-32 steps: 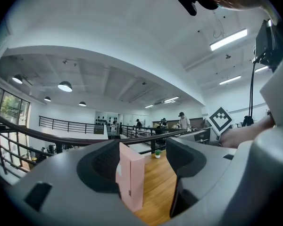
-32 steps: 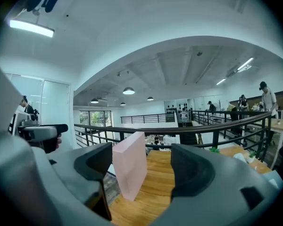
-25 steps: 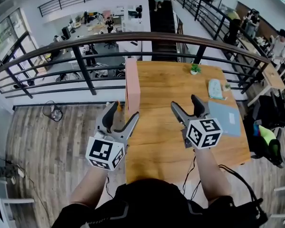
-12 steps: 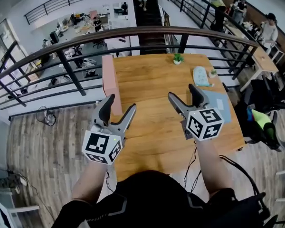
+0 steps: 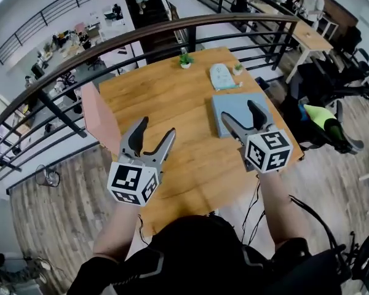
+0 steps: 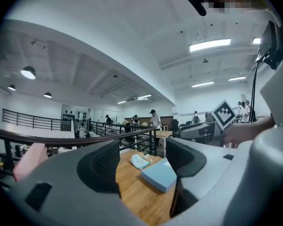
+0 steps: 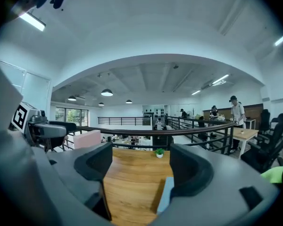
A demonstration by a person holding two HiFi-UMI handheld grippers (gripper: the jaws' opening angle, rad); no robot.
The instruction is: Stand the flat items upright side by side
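Head view: blue book flat.

No word, number or brand name can be read in any view. The only printed signs are black-and-white square code patterns (no letters in them). They sit on the left marker cube at the lower left of the head view and on the right marker cube right of centre.

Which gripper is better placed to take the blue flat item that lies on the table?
Right, probably. The right gripper hangs open over the near part of the blue flat item. The left gripper, also open, is over bare wood, nearer the upright pink item.
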